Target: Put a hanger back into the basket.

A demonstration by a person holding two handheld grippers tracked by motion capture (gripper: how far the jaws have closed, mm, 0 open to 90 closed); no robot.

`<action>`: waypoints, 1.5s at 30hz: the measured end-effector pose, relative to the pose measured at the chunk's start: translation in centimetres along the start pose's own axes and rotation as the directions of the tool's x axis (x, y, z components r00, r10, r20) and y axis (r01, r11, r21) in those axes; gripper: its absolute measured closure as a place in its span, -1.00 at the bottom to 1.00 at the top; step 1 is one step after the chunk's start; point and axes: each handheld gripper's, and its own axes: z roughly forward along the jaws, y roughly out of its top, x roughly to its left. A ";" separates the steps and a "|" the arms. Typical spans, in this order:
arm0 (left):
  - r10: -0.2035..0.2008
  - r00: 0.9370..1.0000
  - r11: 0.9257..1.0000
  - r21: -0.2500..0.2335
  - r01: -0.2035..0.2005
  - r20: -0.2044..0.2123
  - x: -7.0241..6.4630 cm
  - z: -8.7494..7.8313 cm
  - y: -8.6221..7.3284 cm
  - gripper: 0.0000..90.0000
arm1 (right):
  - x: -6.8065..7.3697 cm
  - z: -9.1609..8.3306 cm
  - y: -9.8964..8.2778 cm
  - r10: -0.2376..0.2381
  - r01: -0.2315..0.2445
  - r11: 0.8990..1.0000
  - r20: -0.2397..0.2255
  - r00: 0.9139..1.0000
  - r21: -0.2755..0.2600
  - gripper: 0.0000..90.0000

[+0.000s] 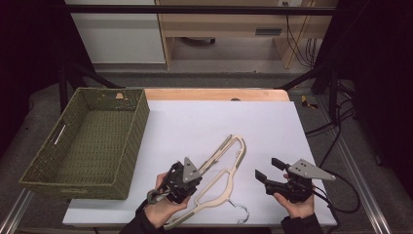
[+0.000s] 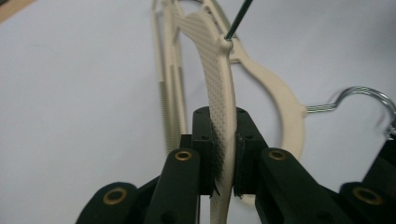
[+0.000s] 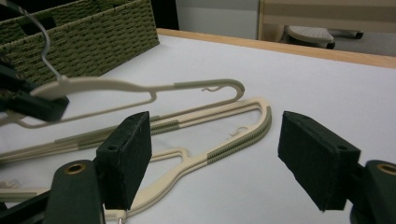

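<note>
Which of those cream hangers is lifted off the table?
The hanger clamped in the left gripper, the one with the dark wire hook. It hangs above the white sheet, while the other hanger, with the silver hook, lies flat beneath it.

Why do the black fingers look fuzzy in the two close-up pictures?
Left gripper view: the fingers sit right at the lens and blur, like the cream hanger they pinch; the metal hook glints. Right gripper view: fingers soft, basket sharper. High view: white table evenly lit, surroundings dark.
</note>
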 end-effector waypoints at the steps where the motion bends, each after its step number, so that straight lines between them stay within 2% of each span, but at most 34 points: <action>1: -0.008 1.000 1.000 -0.008 0.008 -0.020 0.5 -0.2 -0.1 0.85 | 0.0 0.0 0.0 0.000 0.000 1.000 0.000 1.000 0.000 -0.44; 2: -0.014 0.999 1.000 -0.004 0.014 -0.032 1.0 -0.6 -0.3 0.89 | -0.1 0.0 -0.1 0.009 -0.009 1.000 0.002 1.000 0.002 -0.45; 3: -0.035 0.999 0.999 -0.009 0.035 -0.040 2.2 -1.1 -0.6 0.90 | -0.1 0.0 -0.1 0.009 -0.009 1.000 0.001 1.000 0.002 -0.46; 5: -0.077 0.997 0.997 -0.027 0.076 -0.028 3.3 -1.4 -0.9 0.90 | -0.1 0.1 -0.1 0.008 -0.008 1.000 0.006 1.000 0.003 -0.48; 6: -0.094 0.995 0.995 -0.039 0.093 -0.024 3.8 -1.5 -1.0 0.90 | -0.1 0.1 -0.1 0.007 -0.007 1.000 0.007 1.000 0.003 -0.49; 7: -0.094 0.995 0.995 -0.039 0.093 -0.024 3.8 -1.5 -1.0 0.91 | -0.1 0.1 -0.1 0.007 -0.007 1.000 0.007 1.000 0.003 -0.49; 8: -0.114 0.993 0.993 -0.045 0.113 -0.026 4.6 -2.0 -1.2 0.91 | -0.1 0.1 -0.2 0.009 -0.009 1.000 0.007 1.000 0.005 -0.51; 9: -0.111 0.993 0.993 -0.046 0.110 -0.029 5.0 -2.4 -1.3 0.91 | -0.2 0.1 -0.2 0.010 -0.010 1.000 0.006 1.000 0.006 -0.53; 12: -0.143 0.990 0.985 -0.098 0.140 -0.018 5.7 -3.5 -1.4 0.91 | -0.2 0.2 -0.2 0.010 -0.010 1.000 0.004 1.000 0.003 -0.56; 14: -0.143 0.990 0.984 -0.110 0.140 -0.017 6.0 -4.0 -1.4 0.91 | -0.2 0.2 -0.2 0.011 -0.011 1.000 0.002 1.000 0.003 -0.58; 15: -0.149 0.989 0.979 -0.143 0.144 -0.022 6.3 -4.9 -1.3 0.91 | -0.2 0.2 -0.2 0.011 -0.011 1.000 -0.004 1.000 0.001 -0.61; 17: -0.154 0.988 0.974 -0.174 0.147 -0.027 6.6 -5.8 -1.4 0.91 | -0.2 0.2 -0.2 0.009 -0.009 1.000 -0.009 1.000 0.000 -0.63; 20: -0.161 0.987 0.966 -0.207 0.153 -0.022 7.3 -6.9 -1.5 0.91 | -0.2 0.2 -0.2 0.005 -0.005 1.000 -0.002 1.000 -0.003 -0.71; 21: -0.161 0.987 0.966 -0.207 0.153 -0.022 7.3 -6.9 -1.5 0.91 | -0.2 0.2 -0.2 0.005 -0.005 1.000 -0.002 1.000 -0.003 -0.71; 22: -0.166 0.986 0.961 -0.229 0.159 -0.011 7.7 -7.5 -1.5 0.91 | -0.2 0.1 -0.2 0.003 -0.003 1.000 0.005 1.000 -0.007 -0.75; 24: -0.169 0.986 0.955 -0.247 0.164 0.002 8.0 -8.1 -1.5 0.91 | -0.2 0.1 -0.2 0.008 -0.008 1.000 0.003 1.000 -0.013 -0.79; 25: -0.169 0.986 0.955 -0.247 0.164 0.002 8.0 -8.1 -1.5 0.91 | -0.2 0.1 -0.2 0.008 -0.008 1.000 0.003 1.000 -0.013 -0.79; 26: -0.171 0.985 0.949 -0.266 0.168 0.011 8.2 -8.7 -1.4 0.91 | -0.3 0.0 -0.1 0.007 -0.007 1.000 0.006 1.000 -0.020 -0.82; 28: -0.165 0.986 0.948 -0.273 0.162 0.011 8.3 -9.0 -1.3 0.91 | -0.3 0.0 -0.1 0.008 -0.008 1.000 0.009 1.000 -0.024 -0.83; 31: -0.159 0.987 0.937 -0.313 0.156 0.016 8.8 -10.4 -0.8 0.91 | -0.4 -0.1 0.1 0.014 -0.014 0.999 0.019 1.000 -0.032 -0.86; 35: -0.146 0.989 0.928 -0.344 0.140 0.007 9.5 -12.0 -0.3 0.91 | -0.5 -0.1 0.2 0.023 -0.022 0.999 0.025 0.999 -0.036 -0.88; 37: -0.141 0.990 0.928 -0.348 0.134 0.006 9.7 -12.4 0.0 0.91 | -0.6 -0.1 0.2 0.022 -0.021 0.999 0.025 0.999 -0.034 -0.88; 40: -0.115 0.993 0.924 -0.368 0.107 0.002 10.5 -13.9 1.0 0.91 | -0.6 0.0 0.2 0.025 -0.025 0.999 0.022 0.999 -0.034 -0.87; 43: -0.099 0.995 0.923 -0.374 0.088 -0.010 11.0 -14.5 1.4 0.91 | -0.6 0.0 0.2 0.024 -0.024 0.999 0.022 0.999 -0.029 -0.87; 45: -0.072 0.997 0.922 -0.383 0.058 -0.023 11.9 -15.1 2.0 0.91 | -0.6 0.0 0.2 0.023 -0.023 0.999 0.021 0.999 -0.031 -0.88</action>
